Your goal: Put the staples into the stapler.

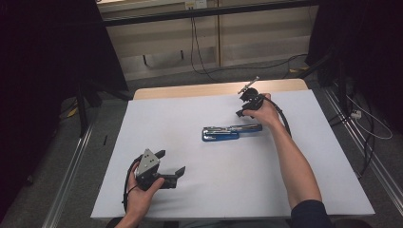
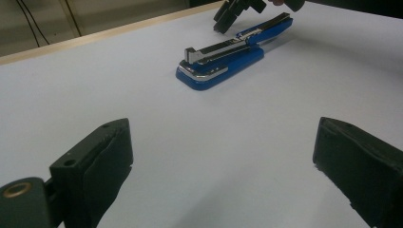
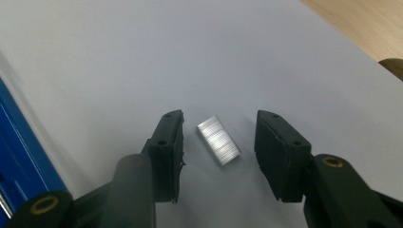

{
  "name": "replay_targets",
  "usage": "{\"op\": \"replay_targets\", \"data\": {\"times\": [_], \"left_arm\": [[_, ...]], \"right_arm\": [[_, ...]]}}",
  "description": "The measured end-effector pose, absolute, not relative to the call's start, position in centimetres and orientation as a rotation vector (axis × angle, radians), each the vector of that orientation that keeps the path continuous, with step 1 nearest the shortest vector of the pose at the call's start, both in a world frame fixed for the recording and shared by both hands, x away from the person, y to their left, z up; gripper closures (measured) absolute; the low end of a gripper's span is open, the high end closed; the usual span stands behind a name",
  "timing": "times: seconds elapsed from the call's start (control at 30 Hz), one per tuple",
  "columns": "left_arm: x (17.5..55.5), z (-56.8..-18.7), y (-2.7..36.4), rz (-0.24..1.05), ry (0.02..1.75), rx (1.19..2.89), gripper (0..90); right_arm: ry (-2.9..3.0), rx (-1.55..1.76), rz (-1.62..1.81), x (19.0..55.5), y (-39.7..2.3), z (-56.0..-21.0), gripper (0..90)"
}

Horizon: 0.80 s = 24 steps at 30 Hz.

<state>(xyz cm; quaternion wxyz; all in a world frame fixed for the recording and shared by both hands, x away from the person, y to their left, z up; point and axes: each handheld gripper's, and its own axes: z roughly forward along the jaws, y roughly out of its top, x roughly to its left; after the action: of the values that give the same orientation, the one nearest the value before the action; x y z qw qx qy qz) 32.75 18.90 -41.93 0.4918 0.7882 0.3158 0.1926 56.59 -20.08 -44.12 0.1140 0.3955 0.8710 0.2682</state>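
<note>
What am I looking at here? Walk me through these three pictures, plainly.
A person sits at a white table with a hand-held gripper in each hand. The high view looks down from above. The other two come from cameras riding on the grippers, looking along their black fingers.

A blue stapler, opened up, lies mid-table. The left gripper rests near the person, open, holding nothing. The right gripper is beyond the stapler, its fingers on either side of a silver strip of staples lying on the table, not yet touching it.
</note>
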Motion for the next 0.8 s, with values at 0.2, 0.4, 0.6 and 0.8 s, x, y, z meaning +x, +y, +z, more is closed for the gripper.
{"op": "replay_targets", "data": {"times": [0.2,0.4,0.6,0.8], "left_arm": [[32.66,-41.86,18.93,0.467,0.767,1.908,6.1],[32.65,-41.9,18.86,0.463,0.765,1.908,6.1],[32.68,-41.9,18.89,0.464,0.763,1.912,6.1],[32.57,-41.79,18.85,0.47,0.758,1.906,6.1]], "right_arm": [[2.576,1.143,0.808,56.64,-20.24,-44.23,64.0],[2.584,1.155,0.806,56.61,-20.13,-44.16,70.0],[2.589,1.163,0.806,56.67,-20.19,-44.14,75.6],[2.591,1.178,0.793,56.56,-19.97,-44.07,78.7]]}}
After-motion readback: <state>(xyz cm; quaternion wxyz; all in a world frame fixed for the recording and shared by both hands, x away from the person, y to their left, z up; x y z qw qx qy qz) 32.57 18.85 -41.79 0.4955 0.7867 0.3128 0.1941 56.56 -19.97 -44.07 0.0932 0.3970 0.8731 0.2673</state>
